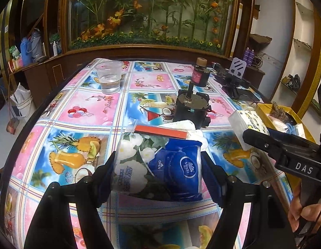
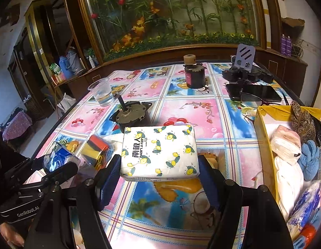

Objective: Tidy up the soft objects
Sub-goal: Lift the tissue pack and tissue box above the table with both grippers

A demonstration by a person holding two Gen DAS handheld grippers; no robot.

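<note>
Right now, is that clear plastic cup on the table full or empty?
Neither: the clear plastic cup stands upright, holding only a shallow layer of water at the bottom; its upper walls look dry.

Blue and white Vinda tissue pack (image 1: 160, 166) – floral print on one half, "OPEN" tab on the blue half – is pinched at its two sides and tilted, lifted a bit over the tablecloth. The lemon-print tissue pack (image 2: 159, 151), white with little yellow lemons and dark lettering, is gripped the same way, raised flat-ish above the table. The yellow box (image 2: 264, 145) at the right already holds white cloths, a blue fuzzy thing and more packs.
</note>
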